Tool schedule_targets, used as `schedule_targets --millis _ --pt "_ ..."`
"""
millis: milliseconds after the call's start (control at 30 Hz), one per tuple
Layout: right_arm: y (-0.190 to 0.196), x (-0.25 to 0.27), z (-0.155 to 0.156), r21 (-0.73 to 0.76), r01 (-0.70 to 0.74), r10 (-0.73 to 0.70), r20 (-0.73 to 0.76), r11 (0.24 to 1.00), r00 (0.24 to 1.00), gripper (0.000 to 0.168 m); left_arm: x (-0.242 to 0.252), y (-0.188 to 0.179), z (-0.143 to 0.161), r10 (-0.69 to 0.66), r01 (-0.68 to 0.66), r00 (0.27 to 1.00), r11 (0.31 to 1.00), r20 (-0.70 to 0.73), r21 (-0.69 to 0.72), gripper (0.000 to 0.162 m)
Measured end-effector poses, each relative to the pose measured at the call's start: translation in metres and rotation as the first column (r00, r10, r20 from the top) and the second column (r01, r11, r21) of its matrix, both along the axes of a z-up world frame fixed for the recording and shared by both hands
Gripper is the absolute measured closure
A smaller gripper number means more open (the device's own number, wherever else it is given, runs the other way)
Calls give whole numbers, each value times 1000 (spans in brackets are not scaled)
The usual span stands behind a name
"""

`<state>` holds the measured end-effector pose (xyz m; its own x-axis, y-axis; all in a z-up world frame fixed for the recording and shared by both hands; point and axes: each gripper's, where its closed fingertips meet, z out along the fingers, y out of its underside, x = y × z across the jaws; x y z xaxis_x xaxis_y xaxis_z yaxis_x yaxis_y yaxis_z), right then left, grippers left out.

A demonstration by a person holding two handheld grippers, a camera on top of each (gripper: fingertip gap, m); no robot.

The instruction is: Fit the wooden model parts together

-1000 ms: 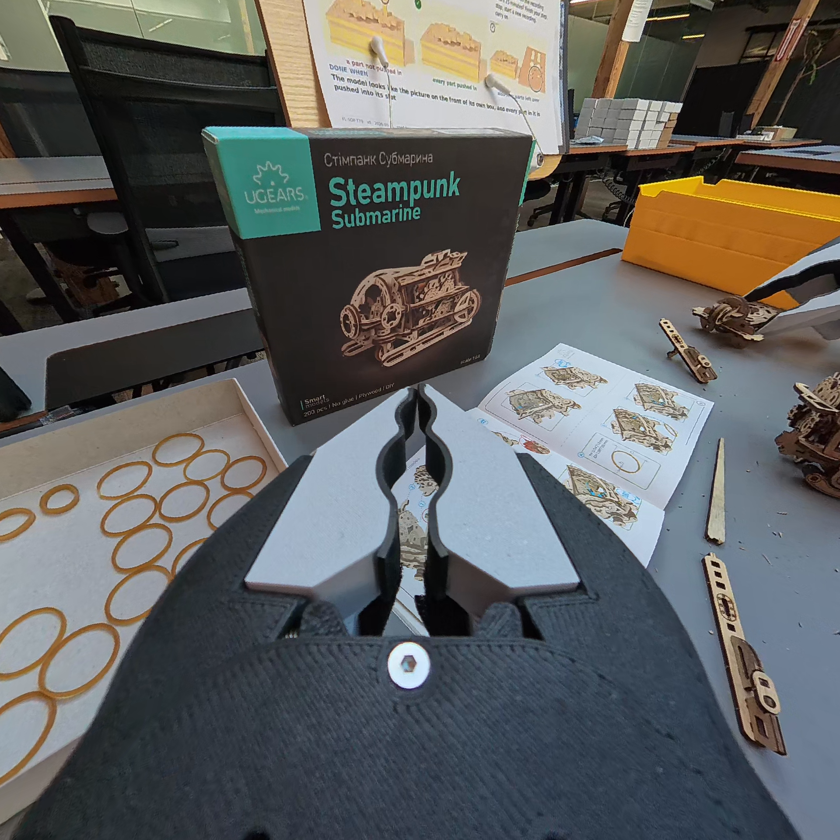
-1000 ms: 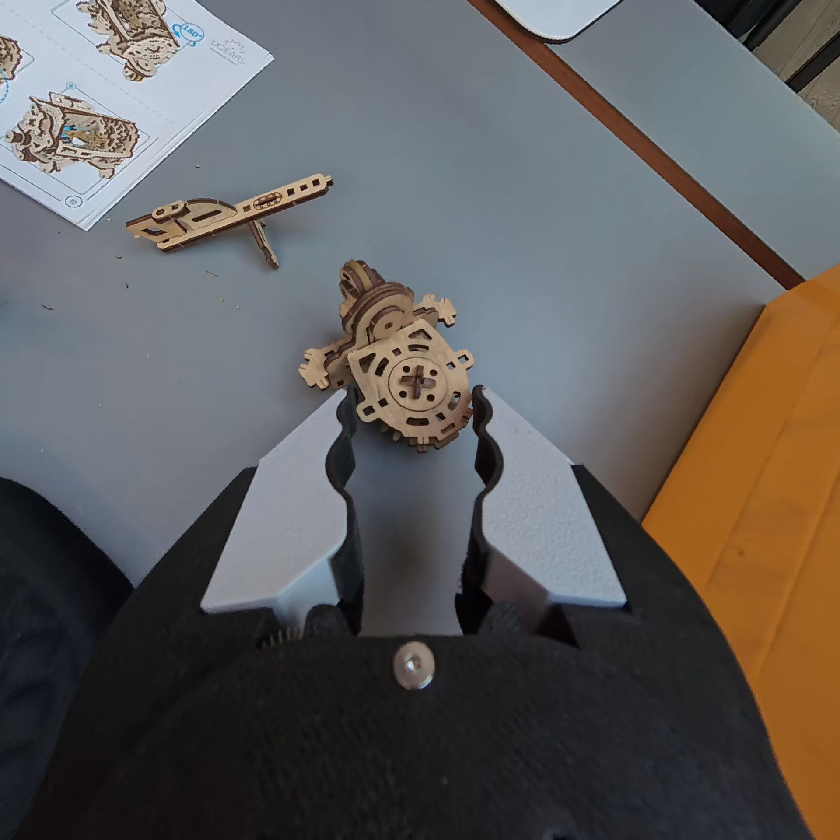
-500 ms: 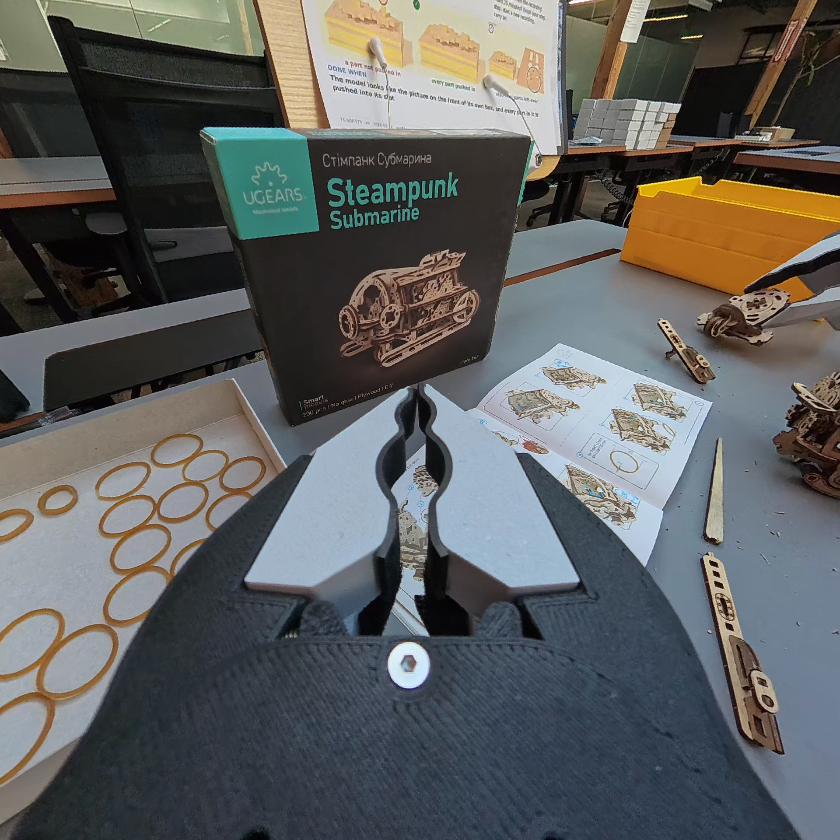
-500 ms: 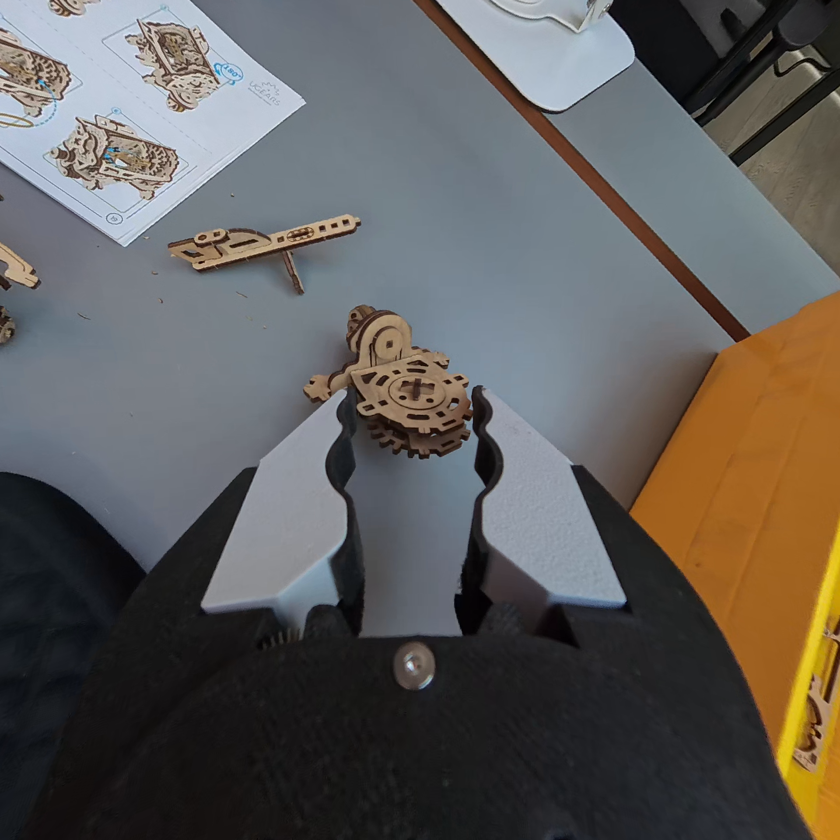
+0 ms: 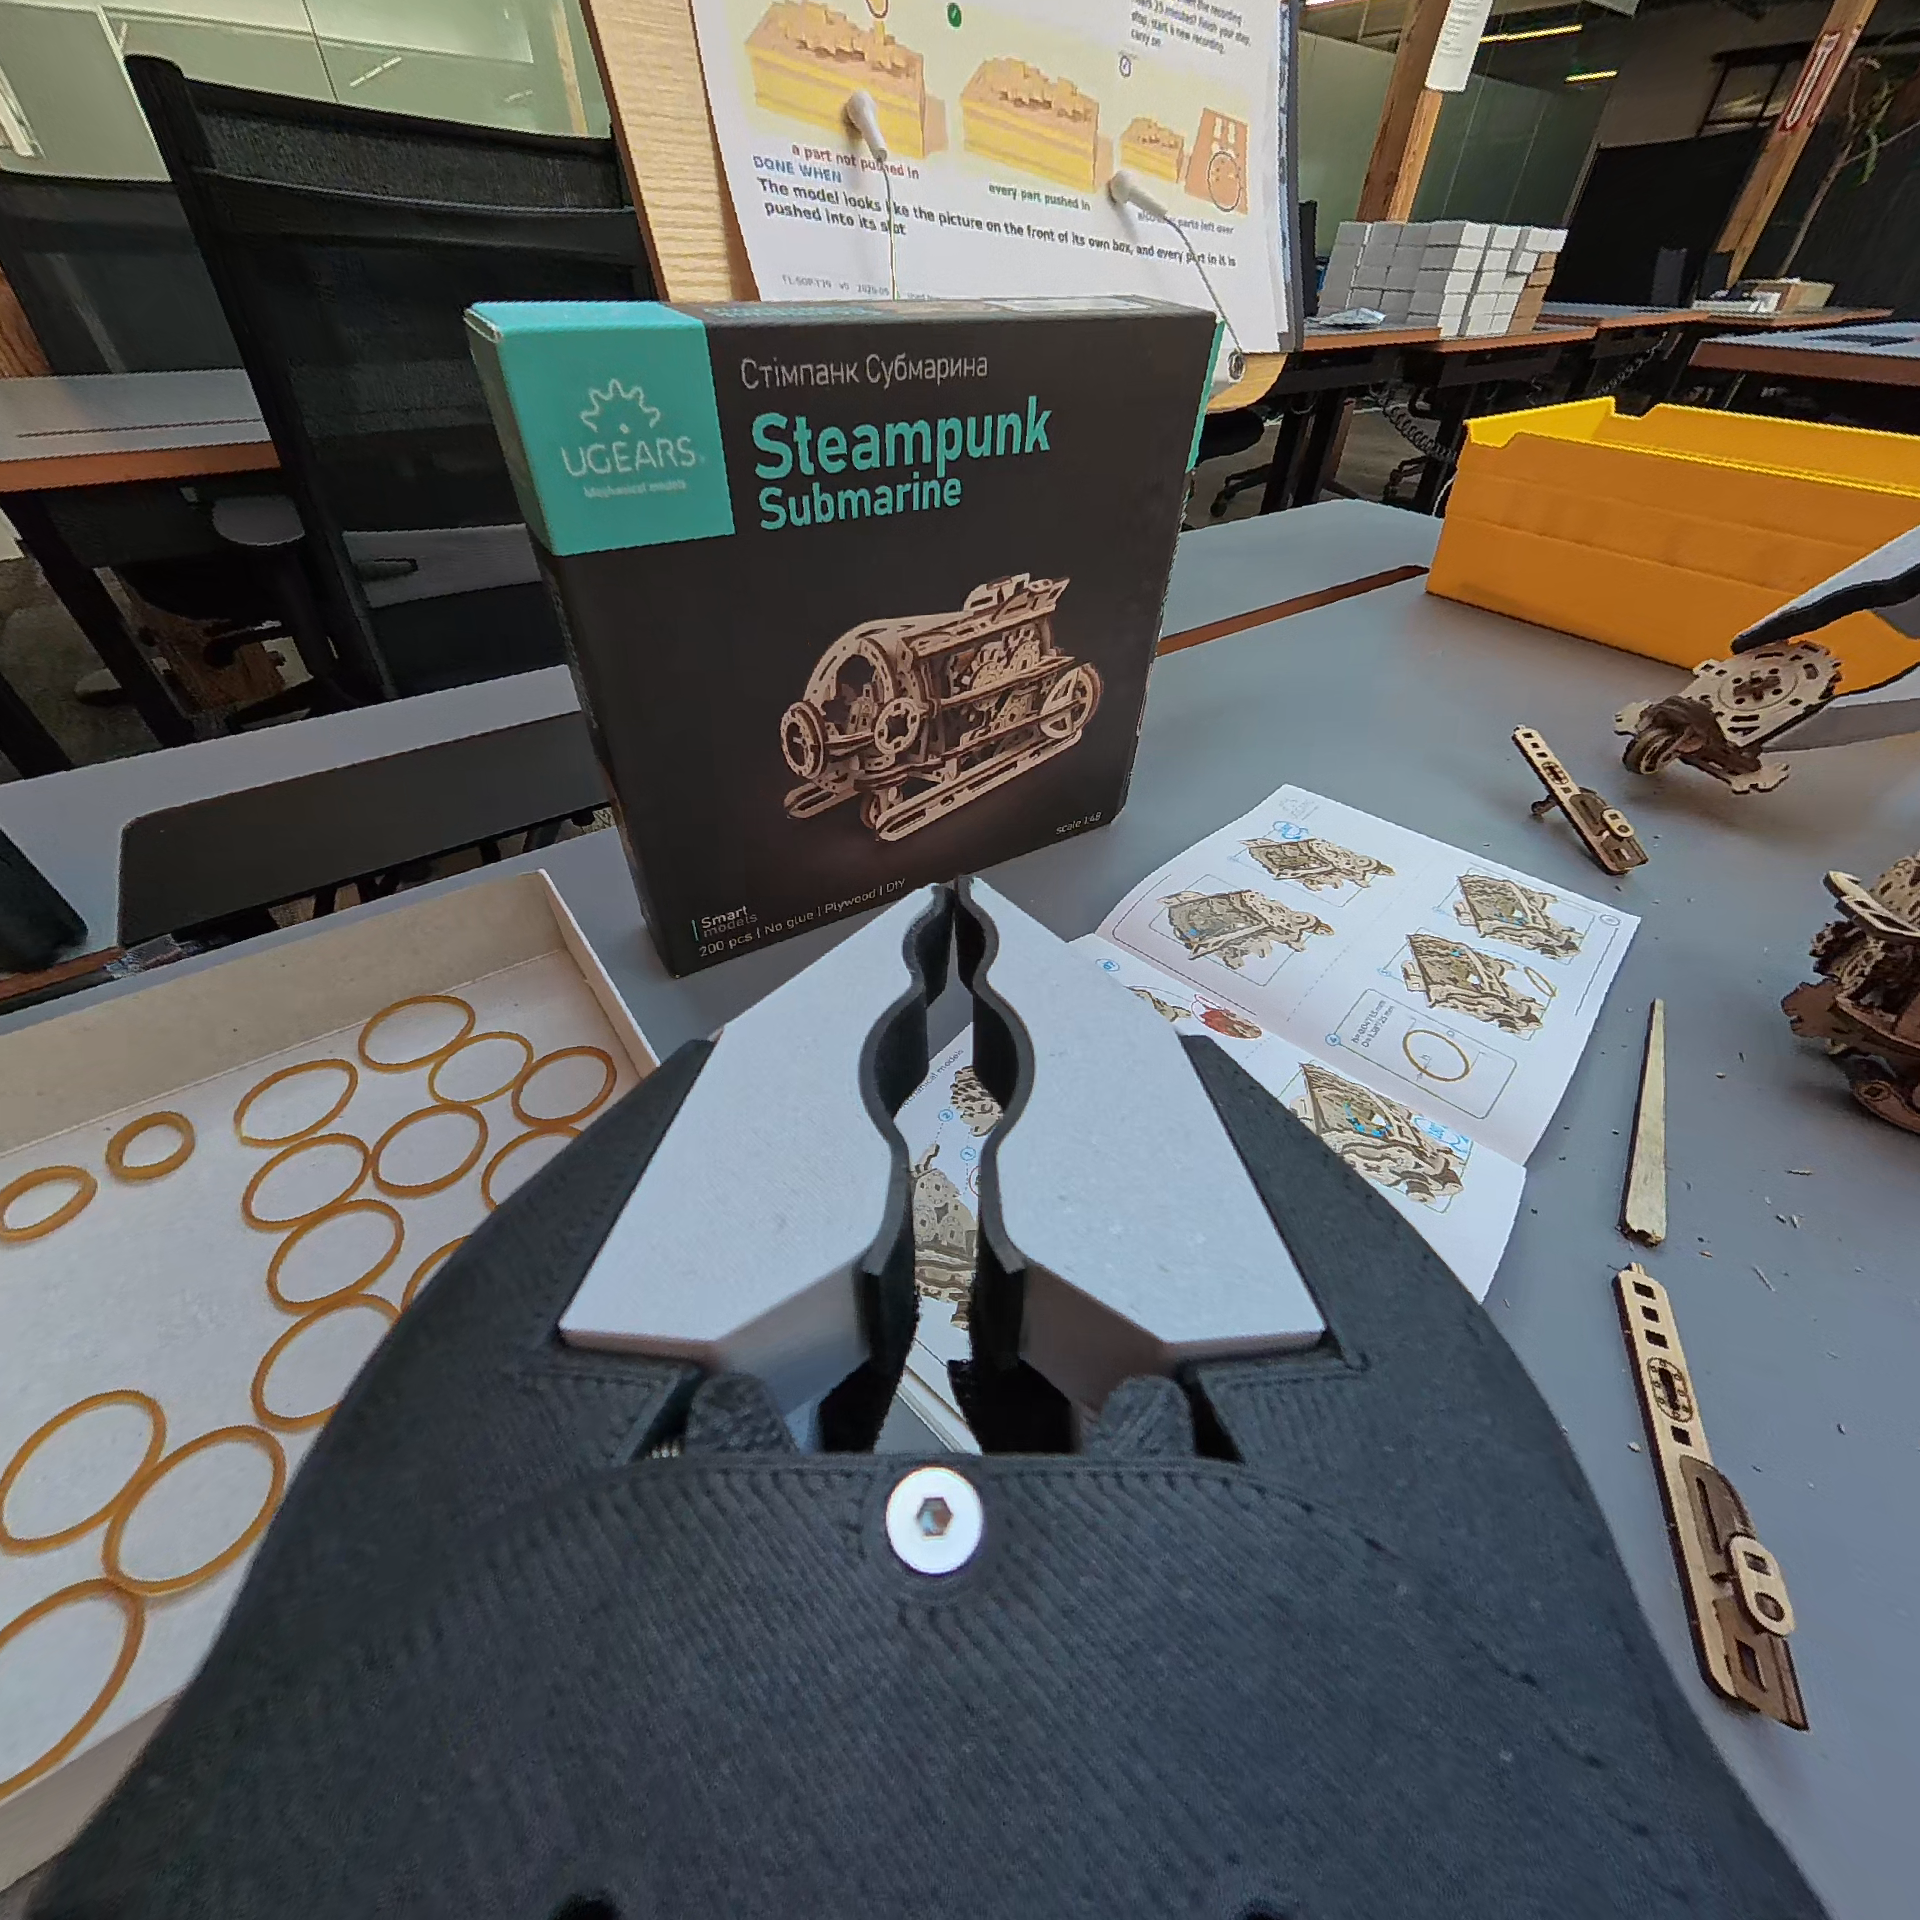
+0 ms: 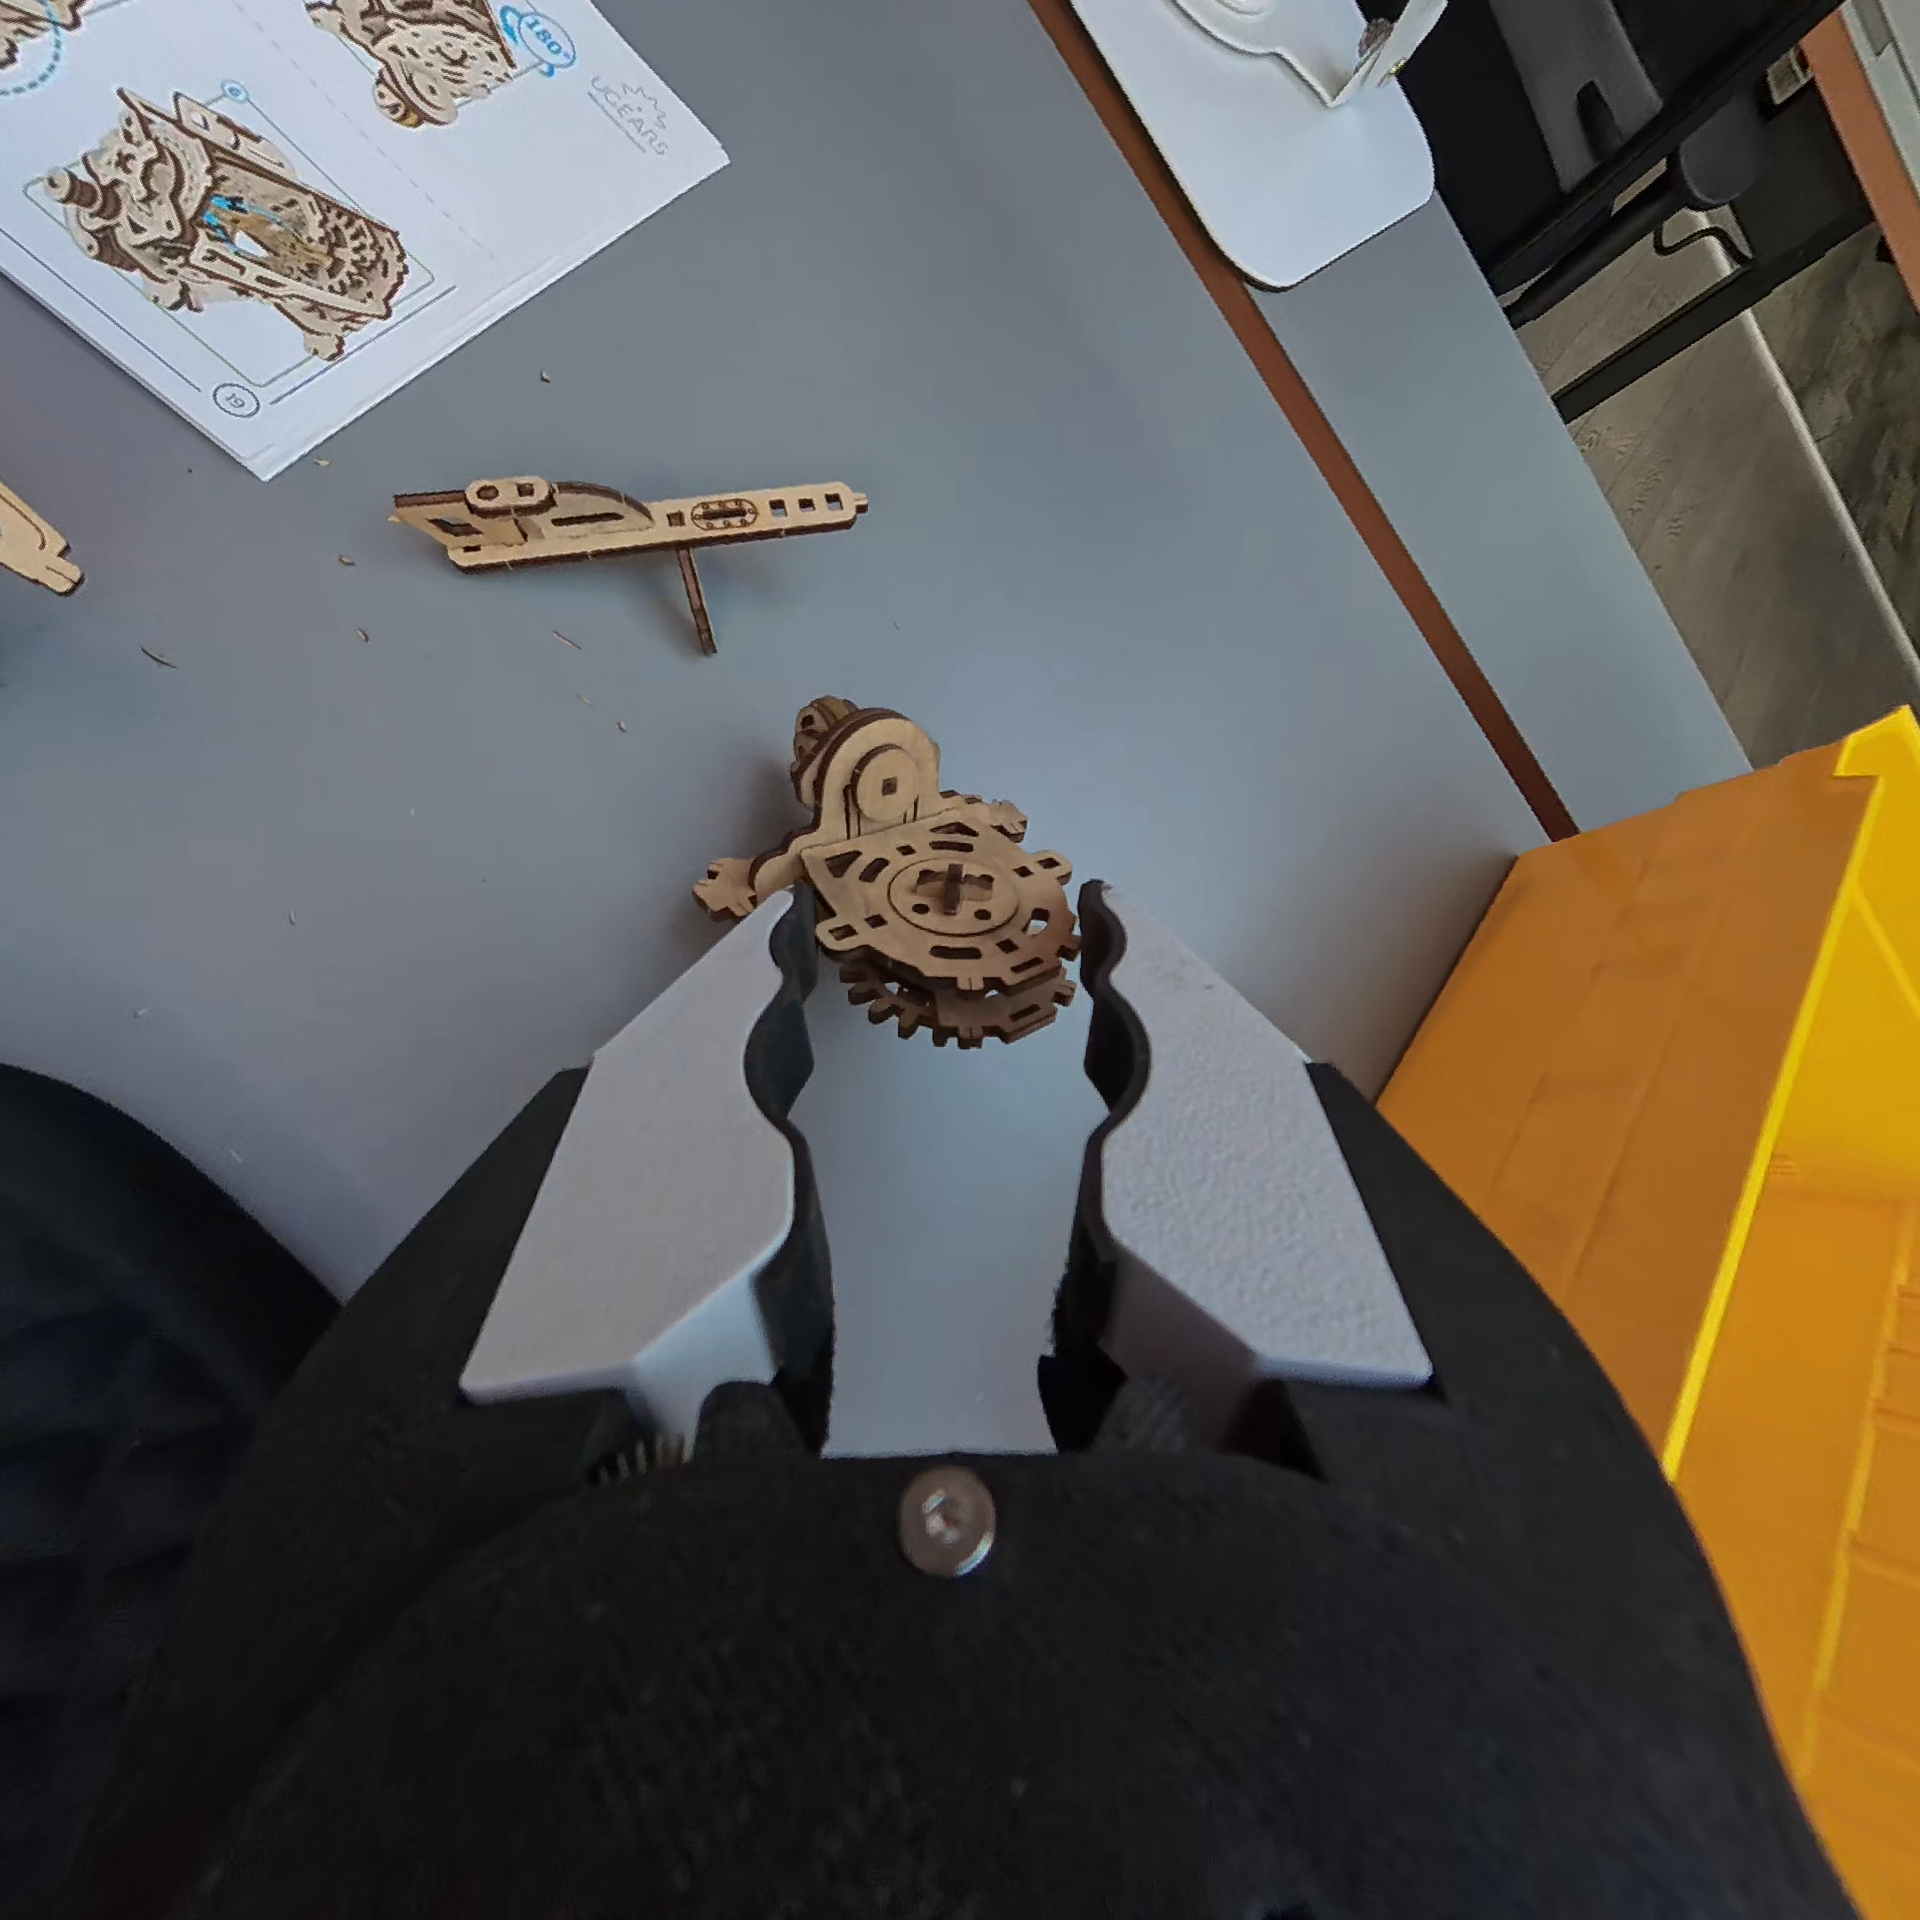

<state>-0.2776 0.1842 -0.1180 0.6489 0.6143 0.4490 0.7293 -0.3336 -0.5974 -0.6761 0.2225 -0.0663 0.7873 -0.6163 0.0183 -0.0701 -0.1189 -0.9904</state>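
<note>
A pale tan laser-cut wooden gear assembly point(image 6: 940, 914) with dark-burnt edges lies on the plain grey table point(image 6: 987, 540); the plastic bin point(image 6: 1704, 1143) is yellow.

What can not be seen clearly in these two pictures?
- Right wrist view: whether the fingers press the wooden gear assembly; its underside is hidden.
- Left wrist view: the wooden model is cut off by the right edge.
- Left wrist view: the left gripper covers the middle of the instruction sheet.
- Right wrist view: the inside of the yellow bin is out of frame.
</note>
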Motion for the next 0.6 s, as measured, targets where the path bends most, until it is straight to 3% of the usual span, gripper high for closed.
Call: schedule_targets --millis 600 --pt "6 3 8 -15 60 -62 -170 998 983 118 -1 1 0 2 -2 1000 1000 11 -7 162"
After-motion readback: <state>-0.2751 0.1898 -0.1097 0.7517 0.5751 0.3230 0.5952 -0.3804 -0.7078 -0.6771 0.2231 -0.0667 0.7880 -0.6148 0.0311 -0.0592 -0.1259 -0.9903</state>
